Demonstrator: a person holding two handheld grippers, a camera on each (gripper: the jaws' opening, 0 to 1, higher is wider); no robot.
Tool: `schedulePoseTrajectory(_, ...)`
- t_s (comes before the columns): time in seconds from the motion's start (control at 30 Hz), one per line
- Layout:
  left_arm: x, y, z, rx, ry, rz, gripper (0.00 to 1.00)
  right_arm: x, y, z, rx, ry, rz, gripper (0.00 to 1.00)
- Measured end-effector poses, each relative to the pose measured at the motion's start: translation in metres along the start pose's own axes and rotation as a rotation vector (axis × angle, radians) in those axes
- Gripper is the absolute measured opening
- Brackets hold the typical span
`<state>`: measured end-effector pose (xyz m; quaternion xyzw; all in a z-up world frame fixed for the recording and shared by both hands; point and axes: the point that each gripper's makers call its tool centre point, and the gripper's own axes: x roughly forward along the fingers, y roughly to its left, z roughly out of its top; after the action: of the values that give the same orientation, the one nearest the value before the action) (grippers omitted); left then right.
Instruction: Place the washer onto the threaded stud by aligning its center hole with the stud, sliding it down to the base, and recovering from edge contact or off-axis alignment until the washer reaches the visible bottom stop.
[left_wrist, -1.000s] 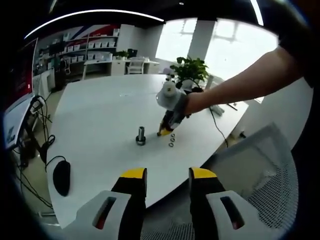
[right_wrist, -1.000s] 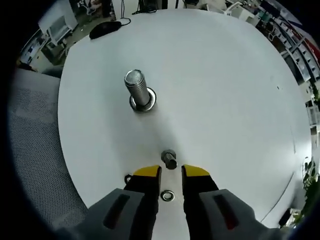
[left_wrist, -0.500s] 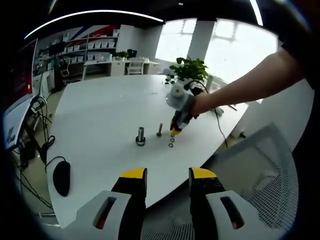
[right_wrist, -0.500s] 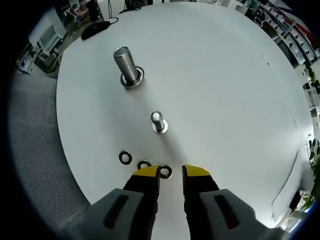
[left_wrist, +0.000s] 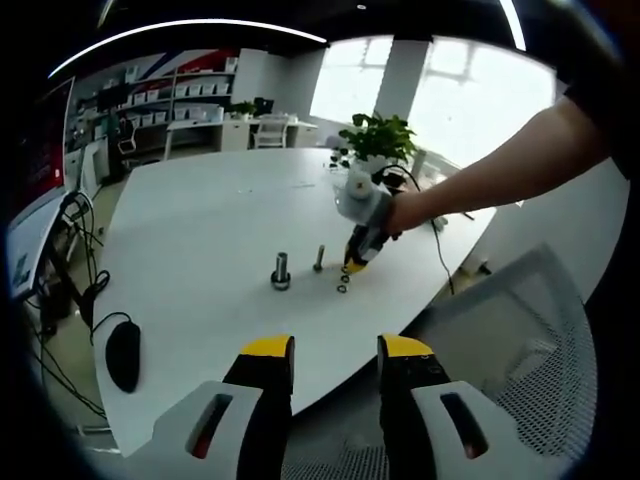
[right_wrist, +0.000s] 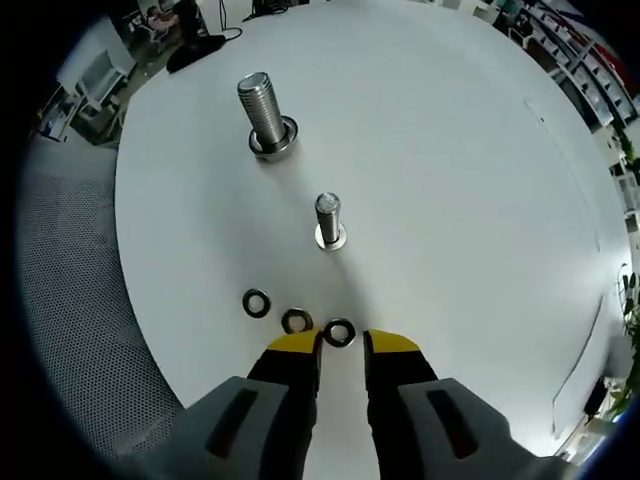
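Note:
In the right gripper view a large threaded stud (right_wrist: 263, 112) with a ring at its base stands upright on the white table, and a smaller stud (right_wrist: 329, 218) stands nearer. Three dark washers lie flat in a row: left washer (right_wrist: 256, 302), middle washer (right_wrist: 295, 321), right washer (right_wrist: 339, 332). My right gripper (right_wrist: 341, 345) hovers open just above the right washer, nothing between its fingers. In the left gripper view my left gripper (left_wrist: 335, 352) stands open off the table's near edge; the large stud (left_wrist: 281, 271), small stud (left_wrist: 319, 258) and the right gripper (left_wrist: 354, 266) show farther off.
A black mouse (left_wrist: 123, 353) and cables lie at the table's left end. A mesh chair (left_wrist: 520, 340) stands close at the right. A potted plant (left_wrist: 380, 140) sits at the far edge. A person's arm (left_wrist: 490, 160) reaches in from the right.
The right gripper has eased back slightly and turned a little; the studs and all three washers now sit fuller in its view. The left gripper has not moved.

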<state>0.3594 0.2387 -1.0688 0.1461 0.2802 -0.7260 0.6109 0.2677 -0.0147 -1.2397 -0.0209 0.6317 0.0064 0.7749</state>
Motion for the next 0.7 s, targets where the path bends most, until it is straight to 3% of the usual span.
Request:
schedulePoseTrajectory(0.3, 0.0008, 0.0004, 0.0001, -0.001, 0.002, 0.002, 0.31, 0.0026, -0.0041, -0.0003, -0.027, -0.001, 0.025, 0.17)
schedulePoseTrajectory(0.7, 0.0010, 0.0020, -0.0012, -0.001, 0.007, 0.006, 0.30, -0.0001, -0.0006, -0.0014, -0.042, 0.135, 0.017, 0.14)
